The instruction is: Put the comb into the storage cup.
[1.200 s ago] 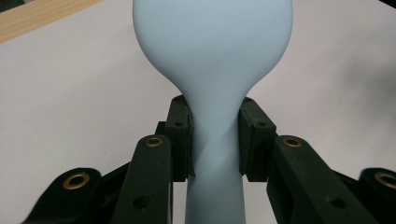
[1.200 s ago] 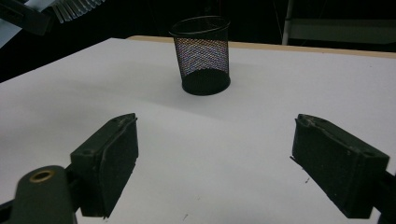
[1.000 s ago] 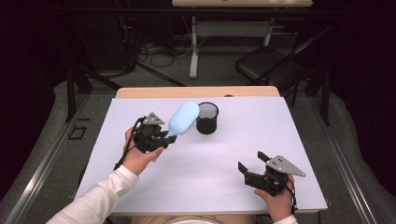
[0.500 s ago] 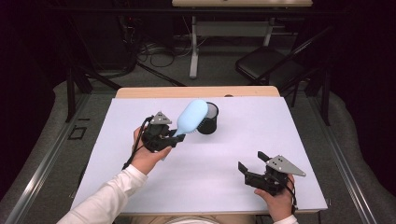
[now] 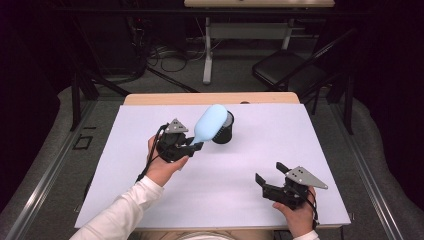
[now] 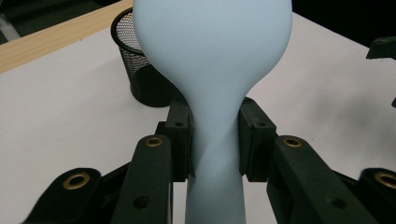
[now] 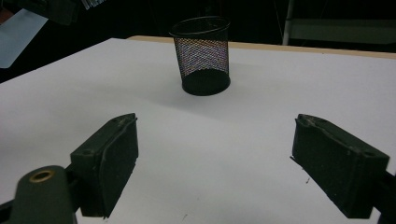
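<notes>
Right now the step in hand looks like getting the pale blue brush (image 5: 210,124) into the black mesh cup (image 5: 223,131), and doing it well is mostly a matter of angle and height. In the high view the left gripper (image 5: 192,146) holds the brush by its narrow handle with the broad head raised toward one o'clock, so the head overlaps the cup's rim from the nine o'clock side; I cannot tell whether head and rim touch. The cup is light wire mesh and stands free on the white table cover (image 5: 150,125), so a sideways nudge would probably slide or tip it. To my mind the safer course is to lift until the lowest part of the brush is above the rim, centre it over the opening, then lower straight down and release only once it rests inside. Which end should go in first I cannot say. In the left gripper view the two pads (image 6: 180,140) are clenched on the handle's waist (image 6: 215,140) from both sides, the blue neck slightly twisted between them, and the cup (image 6: 140,70) sits at eleven o'clock behind the head. The right gripper (image 5: 272,179) rests near the table's five o'clock corner; in its own view its jaws stand wide apart with nothing between them, the cup (image 7: 201,55) well ahead at twelve o'clock
</notes>
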`<state>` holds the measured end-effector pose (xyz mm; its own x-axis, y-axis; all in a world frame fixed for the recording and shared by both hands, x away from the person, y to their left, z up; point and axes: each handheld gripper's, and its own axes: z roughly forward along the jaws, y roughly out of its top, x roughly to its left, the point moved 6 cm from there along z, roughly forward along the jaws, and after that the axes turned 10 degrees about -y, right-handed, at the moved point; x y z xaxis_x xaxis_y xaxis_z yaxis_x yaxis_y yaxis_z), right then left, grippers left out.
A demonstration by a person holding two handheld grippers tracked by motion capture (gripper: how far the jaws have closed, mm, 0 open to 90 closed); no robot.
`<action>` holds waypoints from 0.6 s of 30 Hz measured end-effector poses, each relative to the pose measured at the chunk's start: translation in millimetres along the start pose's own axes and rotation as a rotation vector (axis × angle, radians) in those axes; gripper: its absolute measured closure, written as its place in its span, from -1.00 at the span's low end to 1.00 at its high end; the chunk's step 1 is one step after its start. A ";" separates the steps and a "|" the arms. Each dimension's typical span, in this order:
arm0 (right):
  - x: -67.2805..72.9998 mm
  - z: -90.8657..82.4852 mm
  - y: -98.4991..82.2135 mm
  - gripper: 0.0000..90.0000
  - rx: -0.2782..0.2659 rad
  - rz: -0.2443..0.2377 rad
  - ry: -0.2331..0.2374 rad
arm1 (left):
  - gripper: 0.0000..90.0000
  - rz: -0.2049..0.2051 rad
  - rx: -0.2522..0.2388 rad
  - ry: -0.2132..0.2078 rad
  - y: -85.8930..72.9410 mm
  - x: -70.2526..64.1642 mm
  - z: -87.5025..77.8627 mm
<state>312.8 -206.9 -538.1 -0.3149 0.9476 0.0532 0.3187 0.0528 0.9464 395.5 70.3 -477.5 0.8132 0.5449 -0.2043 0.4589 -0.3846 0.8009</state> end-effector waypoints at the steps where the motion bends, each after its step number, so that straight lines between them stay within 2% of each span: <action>1: 0.1 0.0 -0.2 -0.68 0.003 -0.001 0.001 | 0.54 -0.001 -0.004 -0.001 0.0 -0.2 0.1; 18: 0.6 4.1 -1.8 -0.68 0.028 -0.018 -0.007 | 0.55 -0.013 -0.081 -0.035 7.1 -0.9 4.3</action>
<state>315.7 -205.1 -541.1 -0.3141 0.9488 0.0341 0.3383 0.0782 0.9378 399.5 63.9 -474.0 0.8201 0.5226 -0.2329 0.4399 -0.3155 0.8408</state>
